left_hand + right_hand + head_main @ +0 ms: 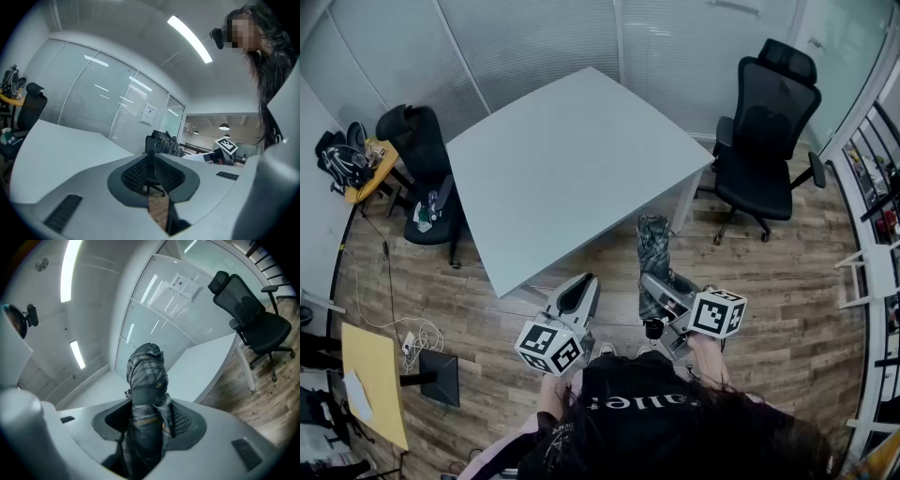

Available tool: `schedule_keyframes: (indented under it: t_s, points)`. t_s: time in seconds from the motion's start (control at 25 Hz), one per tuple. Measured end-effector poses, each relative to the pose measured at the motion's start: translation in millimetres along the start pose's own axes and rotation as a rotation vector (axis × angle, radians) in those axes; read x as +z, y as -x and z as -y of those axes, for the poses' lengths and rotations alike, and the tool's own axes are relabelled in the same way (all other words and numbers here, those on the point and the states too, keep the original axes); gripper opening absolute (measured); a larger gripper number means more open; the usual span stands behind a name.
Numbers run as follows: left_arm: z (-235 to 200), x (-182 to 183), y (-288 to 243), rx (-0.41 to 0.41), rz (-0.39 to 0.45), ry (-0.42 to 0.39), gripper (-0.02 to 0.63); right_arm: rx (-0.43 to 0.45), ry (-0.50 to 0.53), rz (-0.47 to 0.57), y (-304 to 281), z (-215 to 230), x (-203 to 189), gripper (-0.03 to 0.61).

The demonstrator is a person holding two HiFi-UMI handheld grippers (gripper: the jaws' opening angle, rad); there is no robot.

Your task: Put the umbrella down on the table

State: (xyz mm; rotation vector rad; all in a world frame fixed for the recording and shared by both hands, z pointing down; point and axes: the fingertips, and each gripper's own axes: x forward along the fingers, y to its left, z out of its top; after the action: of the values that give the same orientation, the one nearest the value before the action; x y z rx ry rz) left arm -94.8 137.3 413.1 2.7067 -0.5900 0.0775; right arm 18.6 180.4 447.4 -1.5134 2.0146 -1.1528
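A folded grey plaid umbrella [653,262] stands between the jaws of my right gripper [661,291], which is shut on it; the bundle points toward the white table [572,169] from just off its near corner. In the right gripper view the umbrella [147,394] fills the gap between the black pads and juts upward past them. My left gripper [577,296] is held beside it, near the table's front edge, its jaws shut with nothing between them [157,187].
A black office chair [769,141] stands to the right of the table and another black chair [427,178] to its left. A yellow desk [370,380] sits at lower left on the wooden floor. Glass walls close the far side.
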Motion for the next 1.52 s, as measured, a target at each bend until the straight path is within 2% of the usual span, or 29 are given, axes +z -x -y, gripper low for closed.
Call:
schedule_keyframes:
  t_s: [0.6,1.0,1.2,1.52]
  points:
    - [6.4,-4.3,2.5,-0.021,-0.008,-0.009,0.044,-0.007,-0.013,0.000,5.7,-0.4,-7.7,0.215]
    - [25.7,-18.2,-4.7,0.022,0.003,-0.002,0.044,0.010,-0.003,-0.059,29.1,18.5,-15.6,0.215]
    - [36.0,-31.9,-10.0,0.038,-0.021,0.012,0.044,0.009,-0.016,-0.089,36.5,30.2,-18.4,0.215]
    - [25.2,-27.6,-34.2,0.044,-0.036,0.001,0.044,0.009,-0.034,-0.097,20.5,50.0,-2.1,0.215]
